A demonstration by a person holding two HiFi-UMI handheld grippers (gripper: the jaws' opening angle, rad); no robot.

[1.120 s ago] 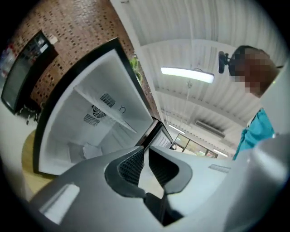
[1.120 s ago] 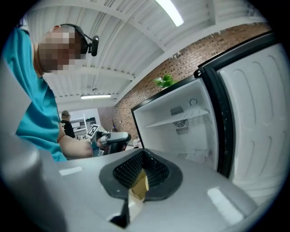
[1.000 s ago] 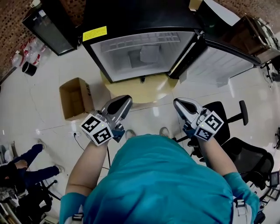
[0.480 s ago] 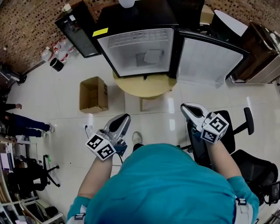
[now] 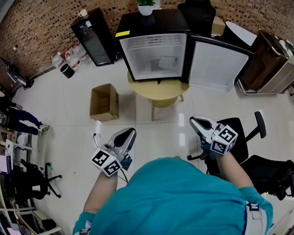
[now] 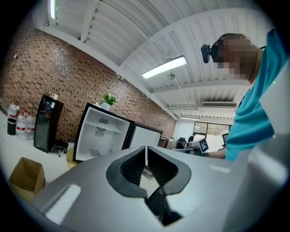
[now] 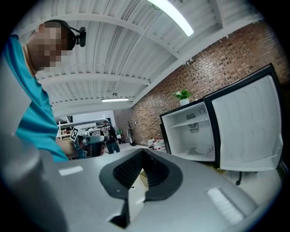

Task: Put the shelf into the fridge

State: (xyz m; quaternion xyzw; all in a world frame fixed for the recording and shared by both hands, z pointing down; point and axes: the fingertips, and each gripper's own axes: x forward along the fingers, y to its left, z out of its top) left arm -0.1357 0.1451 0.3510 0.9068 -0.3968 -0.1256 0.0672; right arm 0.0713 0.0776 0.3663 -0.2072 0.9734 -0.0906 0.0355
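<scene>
the left gripper point(image 5: 127, 134) has fingers that have just been closing and now meet, nothing between them. the shelf point(image 6: 108, 128) sits across the upper part of the open fridge point(image 5: 125, 51), well apart from both grippers, so the task looks done. the right gripper point(image 5: 196, 122) has its fingers together, empty too.

Office clutter below a brick wall point(image 5: 41, 27)
An open cardboard box point(image 5: 104, 102) lies on the white tile floor point(image 5: 69, 124) left of centre, near a round wooden tabletop point(image 5: 156, 91). A black drinks cooler point(image 5: 94, 37) and water bottles point(image 5: 58, 59) stand upper left, a black office chair point(image 5: 236, 137) at right, and a potted plant point(image 5: 146, 5) top centre.
</scene>
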